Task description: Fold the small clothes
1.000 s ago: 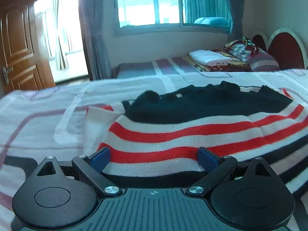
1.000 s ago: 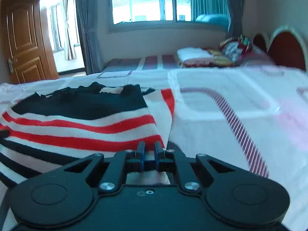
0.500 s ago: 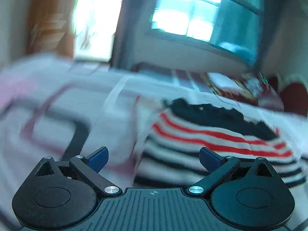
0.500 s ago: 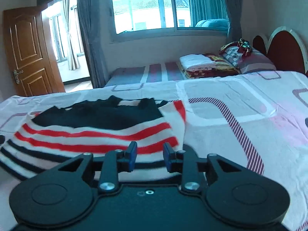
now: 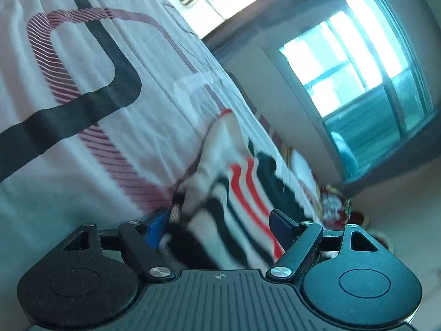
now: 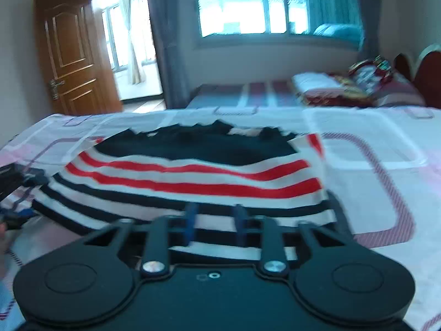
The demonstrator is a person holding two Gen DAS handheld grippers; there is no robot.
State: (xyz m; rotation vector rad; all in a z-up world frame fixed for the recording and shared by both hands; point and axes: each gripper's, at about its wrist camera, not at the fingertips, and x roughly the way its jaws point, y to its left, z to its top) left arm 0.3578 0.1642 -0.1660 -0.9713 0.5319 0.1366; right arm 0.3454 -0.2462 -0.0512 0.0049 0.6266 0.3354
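The striped knit sweater (image 6: pixel 193 176) lies flat on the bed (image 6: pixel 372 149), partly folded, its stripes and long axis running across the right wrist view, parallel to the near edge of the bed. The right tool (image 6: pixel 215 222) faces the near hem just right of the sweater's middle. Its fingers show a narrow gap with hem fabric in line between them; they have just been closing, and motion blur hides whether the pads press the knit. The left tool (image 5: pixel 217 227) is rolled steeply to one side and addresses the left end of the sweater, where the cloth is bunched. Its jaws stand wide apart and have just been narrowing; striped fabric lies between them without being pinched. Judgement: the next fold turns on the left end, which lies nearer the left tool.
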